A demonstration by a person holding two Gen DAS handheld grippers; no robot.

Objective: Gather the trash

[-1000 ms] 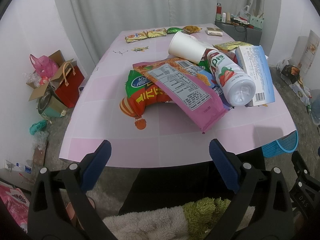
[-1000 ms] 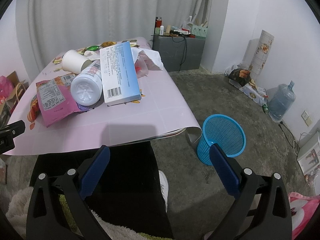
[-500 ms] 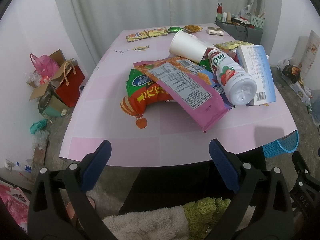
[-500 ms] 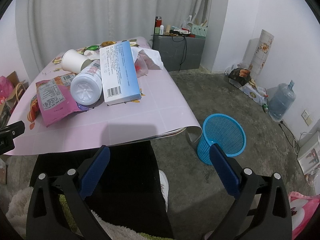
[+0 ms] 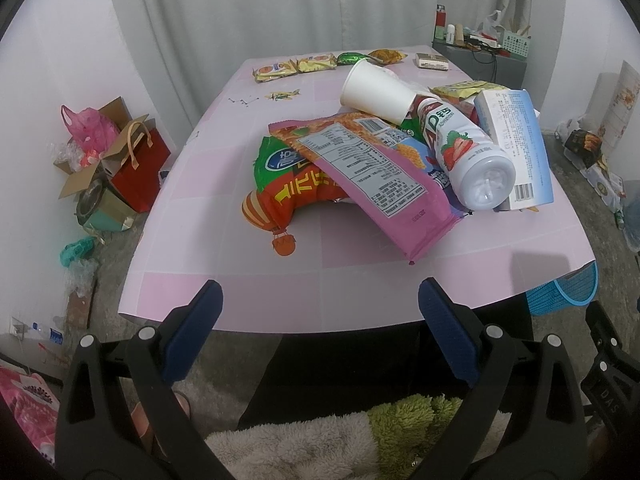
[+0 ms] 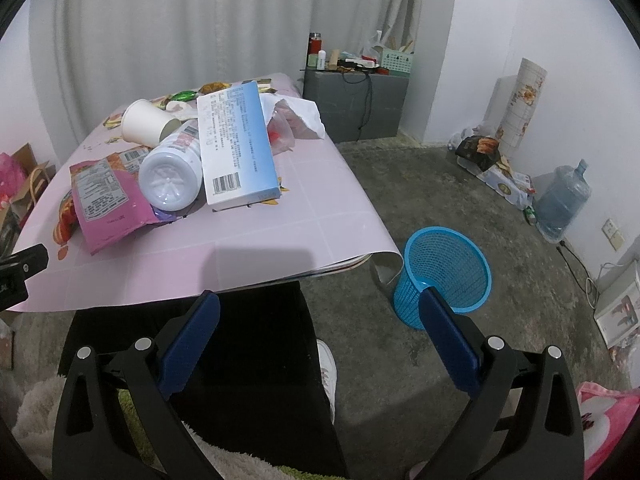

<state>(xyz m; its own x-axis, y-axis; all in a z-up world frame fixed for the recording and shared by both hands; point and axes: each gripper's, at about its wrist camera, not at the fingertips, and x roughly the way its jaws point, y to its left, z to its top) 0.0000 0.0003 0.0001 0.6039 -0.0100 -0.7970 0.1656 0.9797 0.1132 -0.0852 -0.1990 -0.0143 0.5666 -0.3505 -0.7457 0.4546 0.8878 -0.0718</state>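
Observation:
Trash is heaped on a pink table (image 5: 224,240): a pink snack bag (image 5: 376,176) over a red and green bag (image 5: 288,192), a white strawberry-drink bottle (image 5: 468,156) on its side, a paper cup (image 5: 376,92) and a white-blue box (image 5: 516,148). The same bottle (image 6: 172,172), box (image 6: 236,148) and cup (image 6: 146,122) show in the right wrist view. A blue mesh bin (image 6: 444,276) stands on the floor right of the table. My left gripper (image 5: 320,312) is open before the table's near edge. My right gripper (image 6: 320,320) is open, above the person's lap.
Small wrappers (image 5: 296,66) lie at the table's far end. Bags and a cardboard box (image 5: 108,160) crowd the floor at the left. A grey cabinet (image 6: 356,100) stands behind the table, and a water jug (image 6: 564,204) by the right wall.
Both views have shifted only slightly; the trash pile sits marginally lower in the left wrist view. Both grippers stay open and empty.

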